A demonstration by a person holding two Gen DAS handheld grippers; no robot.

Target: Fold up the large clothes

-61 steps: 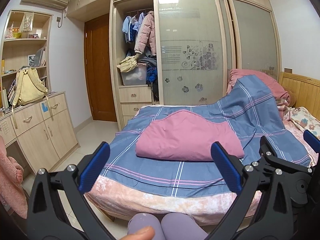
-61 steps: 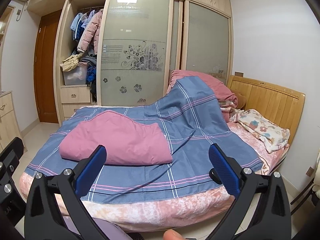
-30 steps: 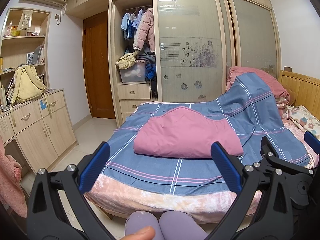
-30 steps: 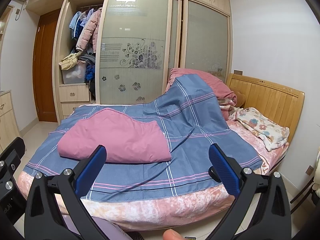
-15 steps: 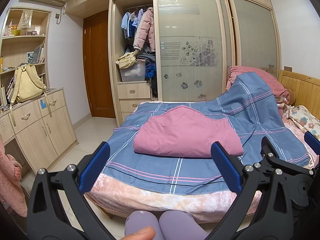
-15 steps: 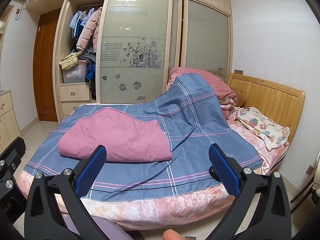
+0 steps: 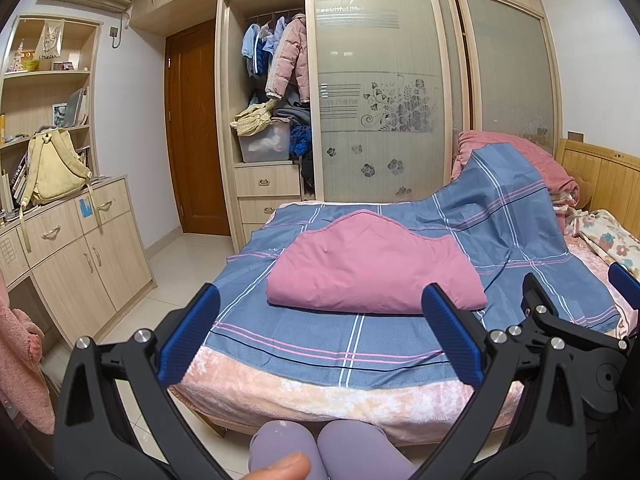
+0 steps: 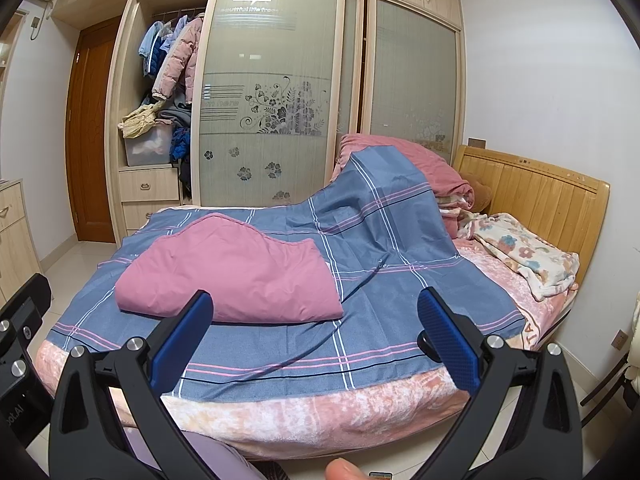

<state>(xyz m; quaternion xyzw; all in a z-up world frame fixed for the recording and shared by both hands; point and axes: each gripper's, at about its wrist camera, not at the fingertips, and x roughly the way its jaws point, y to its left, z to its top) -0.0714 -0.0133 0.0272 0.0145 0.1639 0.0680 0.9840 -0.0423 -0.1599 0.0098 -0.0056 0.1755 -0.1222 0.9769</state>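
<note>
Through the left camera, my left tongs [image 7: 320, 336] gape empty short of the bed [image 7: 360, 400]; the folded pink cotton garment [image 7: 372, 268] lies mid-bed, flat for folding. Through the right camera, my right tongs [image 8: 314, 344] likewise gape, unladen.

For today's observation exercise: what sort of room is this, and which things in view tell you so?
Almost certainly a home bedroom: a bed with a wooden headboard, a wardrobe with coats hanging inside, and a folded pink quilt lying on the bedding.

The wardrobe door [image 7: 372, 92] is showing "Beautiful life" at twelve o'clock; the shelf bag [image 7: 50, 42] is reading "Little cat".
</note>
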